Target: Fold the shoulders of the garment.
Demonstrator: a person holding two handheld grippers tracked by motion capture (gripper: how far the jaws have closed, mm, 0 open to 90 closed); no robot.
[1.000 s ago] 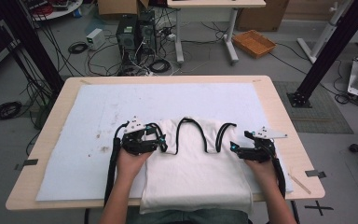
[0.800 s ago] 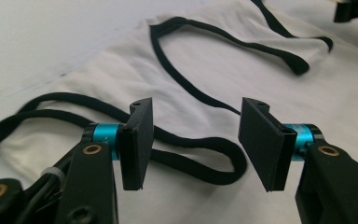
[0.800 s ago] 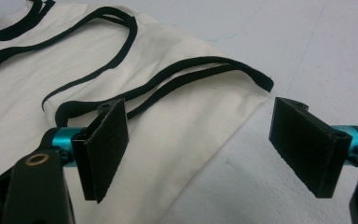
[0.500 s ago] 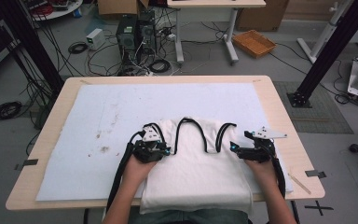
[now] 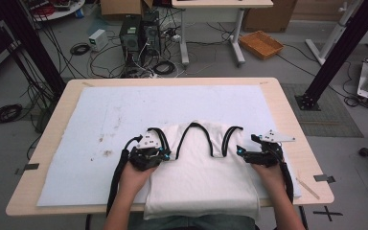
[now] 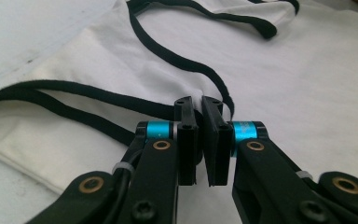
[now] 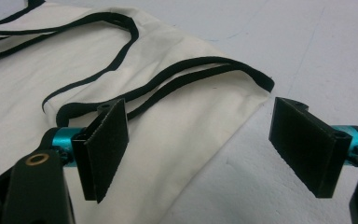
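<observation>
Top (image 5: 199, 172): white, black-trimmed (image 6: 177, 60), sleeveless
Pose: laid flat, straps away from the person
Place: near table edge, hem draped over it

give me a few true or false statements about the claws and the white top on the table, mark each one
1. The left claw is shut near the black trim of the white top. True.
2. The right claw is clamped on the cloth. False: its jaws stand wide apart over the top's edge.
3. The top lies on a white mat covering the table. True.
4. The top is trimmed in red. False: the trim is black.
5. An orange tray sits on the floor beyond the table. True.
</observation>
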